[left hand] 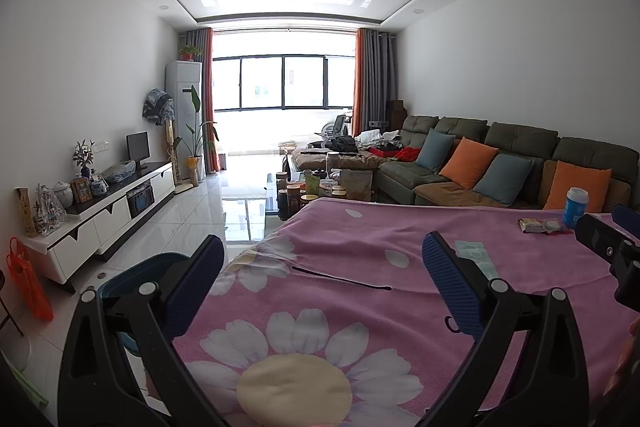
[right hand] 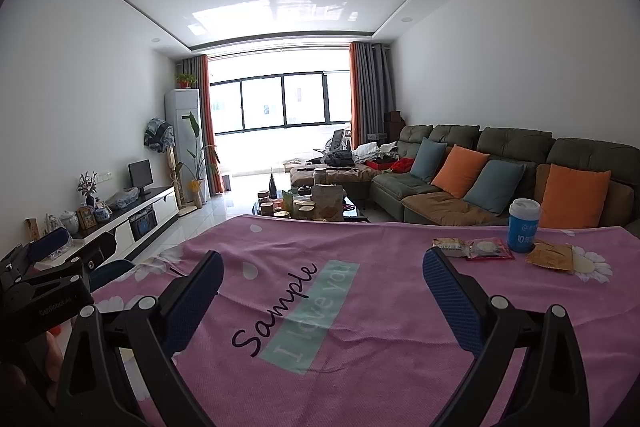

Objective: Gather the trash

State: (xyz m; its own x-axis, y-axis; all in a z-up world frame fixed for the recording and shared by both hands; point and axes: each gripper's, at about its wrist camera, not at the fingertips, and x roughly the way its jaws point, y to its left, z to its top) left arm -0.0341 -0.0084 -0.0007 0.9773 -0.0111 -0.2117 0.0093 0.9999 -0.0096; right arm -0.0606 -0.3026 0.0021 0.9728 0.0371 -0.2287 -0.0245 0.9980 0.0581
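Trash lies at the far right of a table under a pink flowered cloth (right hand: 360,347): a blue paper cup (right hand: 523,227), a brown snack packet (right hand: 450,245), a red-edged clear wrapper (right hand: 490,249) and an orange-brown wrapper (right hand: 550,257). In the left wrist view the cup (left hand: 575,207) and wrappers (left hand: 542,225) show at far right. My right gripper (right hand: 322,277) is open and empty above the cloth, short of the trash. My left gripper (left hand: 320,259) is open and empty over the table's left part. A dark blue bin (left hand: 132,279) stands on the floor left of the table.
A green sofa (right hand: 500,163) with orange and blue cushions runs along the right wall. A glass coffee table (right hand: 304,207) with jars stands beyond the table. A white TV cabinet (left hand: 108,215) lines the left wall. An orange bag (left hand: 28,283) hangs at left.
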